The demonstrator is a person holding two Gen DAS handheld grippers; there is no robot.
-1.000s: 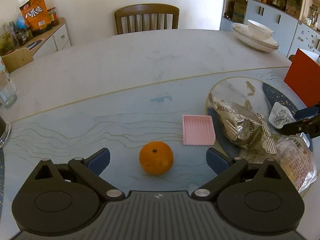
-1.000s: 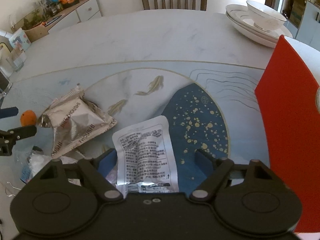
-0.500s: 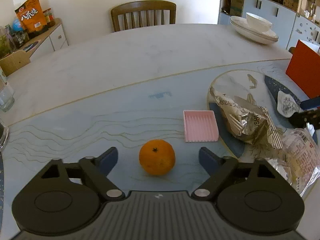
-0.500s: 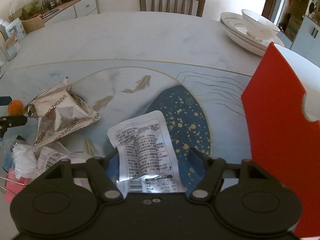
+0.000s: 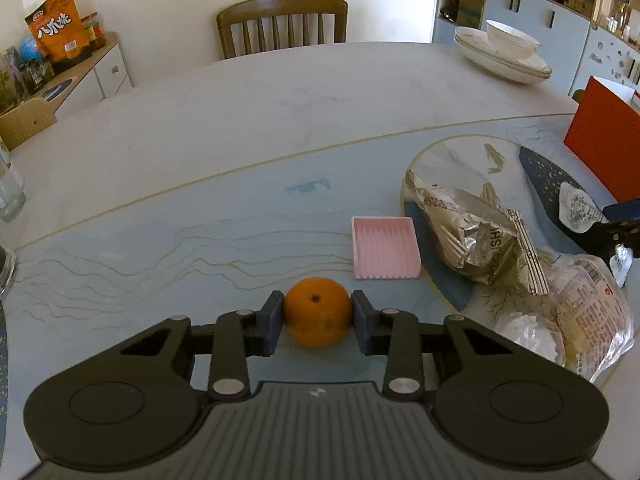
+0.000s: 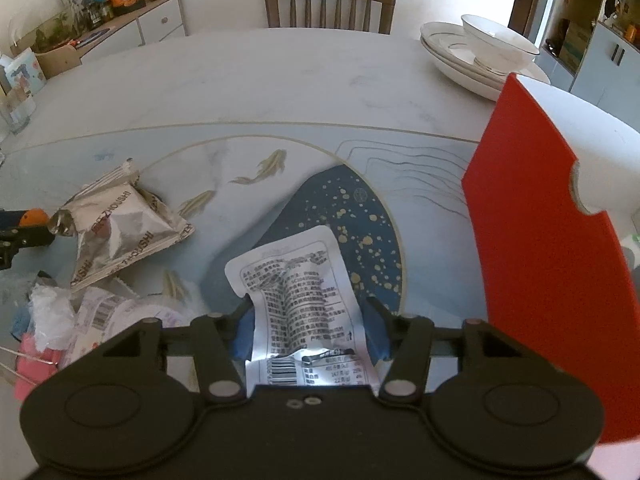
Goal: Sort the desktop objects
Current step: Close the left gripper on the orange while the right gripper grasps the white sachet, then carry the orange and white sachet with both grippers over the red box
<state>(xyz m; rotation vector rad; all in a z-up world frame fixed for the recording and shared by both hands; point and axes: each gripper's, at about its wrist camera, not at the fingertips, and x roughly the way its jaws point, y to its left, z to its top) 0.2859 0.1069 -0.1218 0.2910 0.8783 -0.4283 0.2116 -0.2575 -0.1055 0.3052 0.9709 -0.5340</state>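
My left gripper (image 5: 318,316) is shut on an orange (image 5: 317,311) that rests on the table, both pads touching its sides. A pink ridged tray (image 5: 385,253) lies just beyond it to the right. My right gripper (image 6: 310,330) is shut on a white printed packet (image 6: 304,280), which buckles upward between the pads. A crumpled silver snack bag (image 6: 120,232) lies left of it and shows in the left wrist view (image 5: 476,232) too. Clear wrappers (image 5: 580,320) lie at the near right.
A red-and-white box (image 6: 552,264) stands close on the right of my right gripper. Stacked white plates and a bowl (image 6: 476,56) sit at the far right of the table (image 5: 280,112). A wooden chair (image 5: 282,24) stands behind it. A glass (image 5: 10,192) stands at the left edge.
My left gripper closed from wide open onto the orange. My right gripper closed on the white packet, which now buckles between the pads.
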